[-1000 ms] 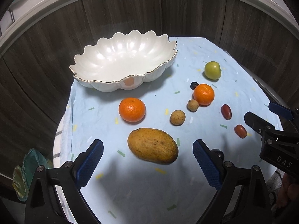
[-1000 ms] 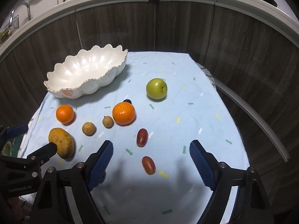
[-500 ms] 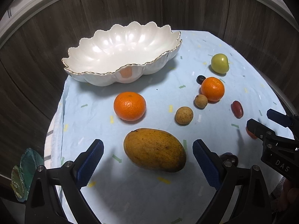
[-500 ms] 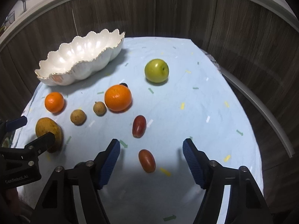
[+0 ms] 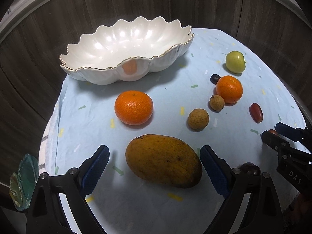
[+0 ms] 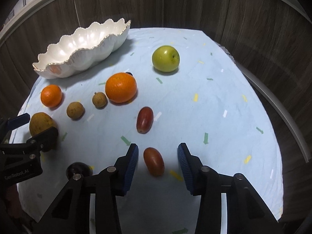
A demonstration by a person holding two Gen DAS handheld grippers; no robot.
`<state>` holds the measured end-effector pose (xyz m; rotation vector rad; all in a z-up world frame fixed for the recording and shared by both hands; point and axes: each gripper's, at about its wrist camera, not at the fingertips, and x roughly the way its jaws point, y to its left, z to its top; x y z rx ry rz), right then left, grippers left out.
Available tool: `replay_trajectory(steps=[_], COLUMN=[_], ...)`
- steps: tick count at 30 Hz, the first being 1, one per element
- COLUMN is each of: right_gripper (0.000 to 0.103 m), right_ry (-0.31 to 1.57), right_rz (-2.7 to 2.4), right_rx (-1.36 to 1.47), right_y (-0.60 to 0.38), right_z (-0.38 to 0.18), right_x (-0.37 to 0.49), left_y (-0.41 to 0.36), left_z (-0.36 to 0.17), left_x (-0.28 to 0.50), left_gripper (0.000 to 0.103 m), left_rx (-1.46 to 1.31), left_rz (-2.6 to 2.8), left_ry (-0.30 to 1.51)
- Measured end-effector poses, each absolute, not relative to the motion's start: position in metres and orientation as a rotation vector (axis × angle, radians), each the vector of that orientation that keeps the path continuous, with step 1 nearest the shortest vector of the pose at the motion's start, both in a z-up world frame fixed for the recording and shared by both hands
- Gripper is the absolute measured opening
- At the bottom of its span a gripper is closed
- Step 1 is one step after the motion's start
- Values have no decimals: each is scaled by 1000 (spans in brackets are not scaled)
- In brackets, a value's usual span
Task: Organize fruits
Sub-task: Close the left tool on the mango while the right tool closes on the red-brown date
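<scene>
Both grippers have dropped closer to the cloth. Right gripper [image 6: 158,160] is closing around the near grape [image 6: 153,161], pads not yet touching; left gripper [image 5: 155,167] stands spread around the mango [image 5: 163,165]. Next: finish both pinches, then carry toward the empty bowl [image 5: 109,74] at eleven o'clock.

A scalloped white bowl [image 5: 124,44] with gold rim stands empty at the cloth's far side. In front lie a mango [image 5: 162,165], two oranges [image 5: 133,107] [image 6: 120,87], a green apple [image 6: 165,58] — and two red oval fruits [image 6: 144,121] [image 6: 153,161], all apart.
</scene>
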<state>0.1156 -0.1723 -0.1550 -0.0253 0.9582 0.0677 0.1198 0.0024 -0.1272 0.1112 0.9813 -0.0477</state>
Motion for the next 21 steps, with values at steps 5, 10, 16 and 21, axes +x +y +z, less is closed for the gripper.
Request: replay_trajectory(steps=[5, 10, 16, 21], right_gripper=[31, 26, 20, 19], right_ry=[950, 946, 944, 942], right_rz=[78, 89, 99, 97], right_rx=[-30, -32, -27, -17], right_y=[-171, -170, -170, -171], right_z=[-155, -155, -155, -154], right_x=[114, 113, 113, 113], left_y=[2, 2, 2, 1], left_z=[-136, -143, -144, -142], left_x=[121, 122, 121, 120], left_gripper=[89, 86, 75, 72], left_rx=[113, 102, 78, 80], left_rz=[-59, -72, -103, -99], left_ry=[987, 982, 961, 958])
